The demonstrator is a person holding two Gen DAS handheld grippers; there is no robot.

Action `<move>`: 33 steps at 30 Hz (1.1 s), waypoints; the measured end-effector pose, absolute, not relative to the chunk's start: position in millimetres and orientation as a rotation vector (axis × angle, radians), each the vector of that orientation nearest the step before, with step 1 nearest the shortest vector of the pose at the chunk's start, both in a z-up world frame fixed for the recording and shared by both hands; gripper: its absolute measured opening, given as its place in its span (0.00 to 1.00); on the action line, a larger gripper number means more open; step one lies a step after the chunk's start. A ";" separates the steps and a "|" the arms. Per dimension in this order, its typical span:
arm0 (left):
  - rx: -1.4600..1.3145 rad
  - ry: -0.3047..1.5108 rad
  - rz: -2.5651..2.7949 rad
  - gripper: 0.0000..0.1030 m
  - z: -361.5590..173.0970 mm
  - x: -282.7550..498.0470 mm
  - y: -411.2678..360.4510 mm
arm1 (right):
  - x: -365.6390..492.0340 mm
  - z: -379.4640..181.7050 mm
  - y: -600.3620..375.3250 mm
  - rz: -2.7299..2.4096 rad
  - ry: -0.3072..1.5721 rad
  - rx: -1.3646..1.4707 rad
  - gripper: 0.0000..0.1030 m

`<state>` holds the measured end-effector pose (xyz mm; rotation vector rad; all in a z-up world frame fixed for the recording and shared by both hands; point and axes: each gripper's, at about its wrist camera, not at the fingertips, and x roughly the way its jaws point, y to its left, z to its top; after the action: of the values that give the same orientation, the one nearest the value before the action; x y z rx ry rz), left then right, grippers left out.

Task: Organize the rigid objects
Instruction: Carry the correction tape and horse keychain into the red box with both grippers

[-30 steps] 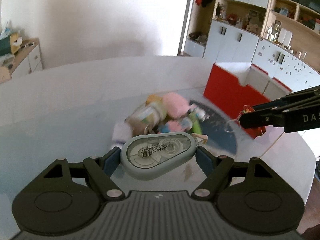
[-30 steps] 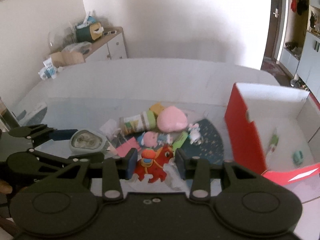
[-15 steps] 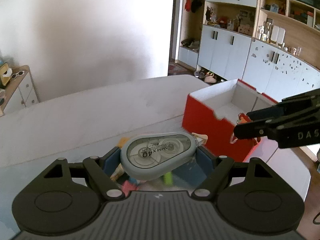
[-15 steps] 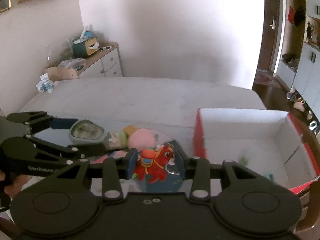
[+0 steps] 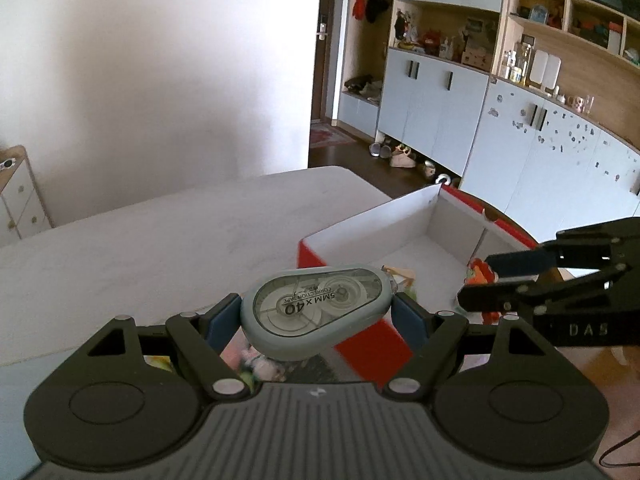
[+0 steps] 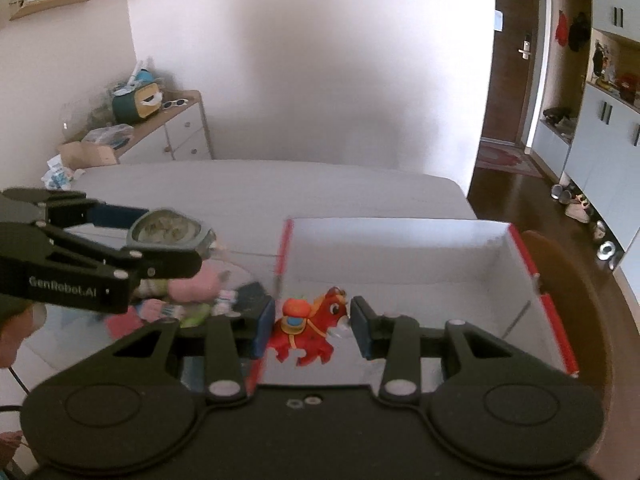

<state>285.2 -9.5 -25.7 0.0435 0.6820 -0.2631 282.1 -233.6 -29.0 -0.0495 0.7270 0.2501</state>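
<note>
My left gripper (image 5: 316,314) is shut on a grey correction tape dispenser (image 5: 316,312) and holds it in the air just before the near left corner of the red box (image 5: 360,344); it also shows in the right wrist view (image 6: 168,236). My right gripper (image 6: 312,326) is shut on a red toy horse (image 6: 310,330) and holds it over the box's white inside (image 6: 400,256); the horse also shows in the left wrist view (image 5: 478,274). The box's floor is mostly hidden.
A pile of small objects, with a pink one (image 6: 196,286), lies on the white table (image 6: 260,188) left of the box. A brown chair (image 6: 560,276) stands right of the box. Cabinets (image 5: 432,112) line the far wall.
Both grippers have lifted and moved right from the pile toward the red box, each still holding its object. The right gripper now hangs over the box's inside.
</note>
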 end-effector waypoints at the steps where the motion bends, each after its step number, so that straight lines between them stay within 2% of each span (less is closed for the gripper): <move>1: 0.051 0.682 -0.266 0.79 -26.1 289.5 -15.7 | 282.8 -30.0 -241.0 0.251 0.732 -0.052 0.39; 17: 0.147 0.766 -0.287 0.79 -59.3 370.7 -112.1 | 322.7 -77.9 -315.1 0.165 0.813 -0.098 0.39; 33: 0.244 0.896 -0.249 0.79 -111.7 433.6 -162.7 | 358.0 -116.5 -314.6 0.197 0.920 -0.159 0.39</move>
<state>433.6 -162.7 -111.7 0.2437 0.8956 -0.2495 358.0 -314.6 -116.5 -0.1590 0.9198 0.1974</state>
